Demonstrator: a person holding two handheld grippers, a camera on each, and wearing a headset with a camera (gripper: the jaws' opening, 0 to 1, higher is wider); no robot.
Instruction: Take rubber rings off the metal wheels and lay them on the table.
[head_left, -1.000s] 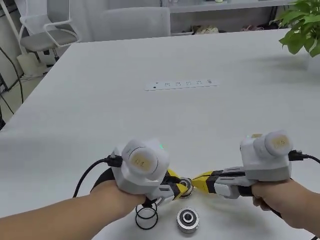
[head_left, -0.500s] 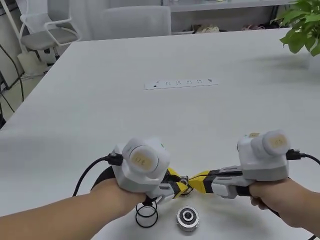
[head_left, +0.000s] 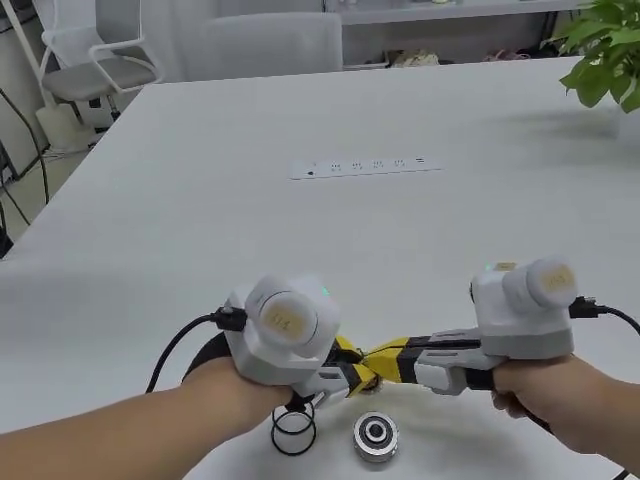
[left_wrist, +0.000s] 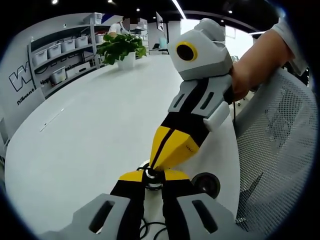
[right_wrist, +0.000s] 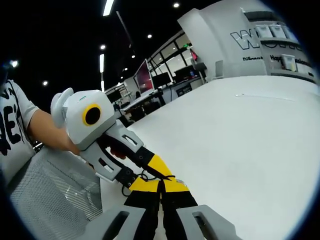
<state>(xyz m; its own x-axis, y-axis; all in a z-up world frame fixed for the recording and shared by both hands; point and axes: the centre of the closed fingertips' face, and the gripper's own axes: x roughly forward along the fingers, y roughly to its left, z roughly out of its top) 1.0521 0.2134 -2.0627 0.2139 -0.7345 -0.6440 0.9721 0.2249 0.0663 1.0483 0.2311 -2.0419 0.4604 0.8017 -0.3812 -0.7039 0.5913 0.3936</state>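
Jaws shut on both sides: left gripper (left_wrist: 150, 174) clamped tight on a small metal wheel (left_wrist: 149, 180), right gripper (right_wrist: 160, 181) pinched closed, yellow tips nosed right up against that same wheel from the opposite side. Can't tell whether any rubber is caught in the right pair, just a thin black loop poking out beside those tips in the right gripper view. All of it held just above the near edge of the big white table (head_left: 300, 250), roughly mid-edge. Way back past the far-left corner, a white mesh chair (head_left: 95, 60). By the far-right corner, a leafy green plant (head_left: 605, 55). Out in the middle of the table, a white power strip (head_left: 365, 167) lying parallel to the far edge. Closer in, a second metal wheel (head_left: 376, 438) flat on the table by the near edge, right below the meeting tips in the head view. Smallest bit: black rubber rings (head_left: 293, 431), overlapping, on the table just left of that second wheel.
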